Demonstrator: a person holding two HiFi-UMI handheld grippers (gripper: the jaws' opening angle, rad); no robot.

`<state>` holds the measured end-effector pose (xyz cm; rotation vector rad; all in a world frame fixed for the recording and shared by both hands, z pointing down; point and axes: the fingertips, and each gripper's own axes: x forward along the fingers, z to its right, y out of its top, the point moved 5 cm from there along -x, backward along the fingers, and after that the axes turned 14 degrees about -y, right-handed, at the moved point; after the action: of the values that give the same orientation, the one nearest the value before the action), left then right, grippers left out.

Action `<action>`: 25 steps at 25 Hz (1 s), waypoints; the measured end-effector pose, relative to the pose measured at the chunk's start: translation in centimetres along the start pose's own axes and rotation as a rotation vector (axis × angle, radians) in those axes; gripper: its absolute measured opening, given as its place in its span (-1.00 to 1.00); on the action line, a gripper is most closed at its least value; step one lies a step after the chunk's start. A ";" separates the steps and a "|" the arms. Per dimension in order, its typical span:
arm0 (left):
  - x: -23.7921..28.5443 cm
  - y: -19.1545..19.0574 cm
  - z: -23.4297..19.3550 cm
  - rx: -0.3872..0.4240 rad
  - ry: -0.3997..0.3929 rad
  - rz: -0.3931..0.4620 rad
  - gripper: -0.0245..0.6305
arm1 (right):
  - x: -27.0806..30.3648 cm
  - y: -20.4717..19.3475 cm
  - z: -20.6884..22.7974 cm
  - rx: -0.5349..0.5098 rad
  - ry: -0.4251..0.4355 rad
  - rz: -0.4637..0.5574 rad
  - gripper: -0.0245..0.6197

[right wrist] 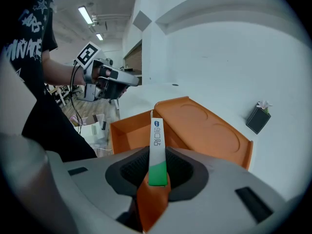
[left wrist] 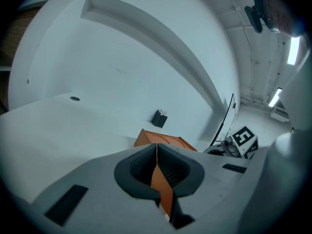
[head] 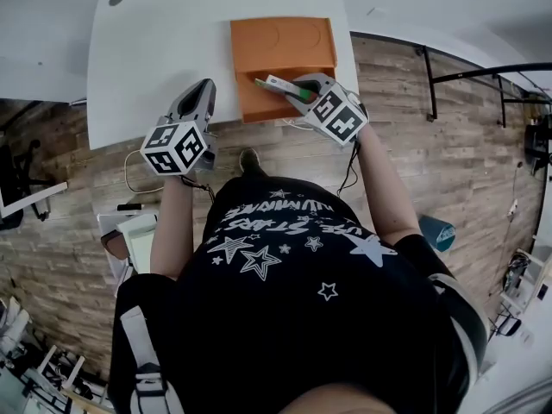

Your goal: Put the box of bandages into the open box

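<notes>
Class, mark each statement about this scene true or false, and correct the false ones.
1. The right gripper holds the box of bandages. True.
2. The orange box is closed. False: it is open, its lid folded back.
3. The left gripper grips the orange box's lid. False: its jaws are together on nothing.
4. The orange box sits on the white table. True.

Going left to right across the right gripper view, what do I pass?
Person's forearm → left gripper → box of bandages → small dark pot with a flower. The open orange box spans the middle behind the bandages, so it is left unplaced.
</notes>
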<state>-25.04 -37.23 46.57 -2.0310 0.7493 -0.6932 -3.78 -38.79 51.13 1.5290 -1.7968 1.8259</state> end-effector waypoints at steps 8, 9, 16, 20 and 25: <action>1.3 -0.5 -0.7 -0.011 -0.022 -0.015 -0.85 | 1.1 -0.8 0.1 -0.012 -0.016 -0.020 -0.57; 1.3 -0.4 -0.7 -0.010 -0.024 -0.016 -0.85 | 1.1 -0.8 0.1 -0.014 -0.019 -0.019 -0.57; 1.6 -0.4 -0.8 -0.003 -0.043 -0.034 -0.86 | 1.0 -0.5 0.1 -0.006 -0.042 -0.004 -0.56; 1.7 -0.5 -1.1 -0.003 -0.059 -0.040 -0.85 | 0.8 -0.3 -0.1 -0.006 -0.072 0.001 -0.56; 2.3 -0.5 -1.1 -0.001 -0.082 -0.040 -0.85 | 0.7 -0.4 -0.3 0.030 -0.075 0.029 -0.56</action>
<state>-24.17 -39.22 47.95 -2.0676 0.6635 -0.6288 -4.04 -38.77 51.97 1.6113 -1.8422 1.8396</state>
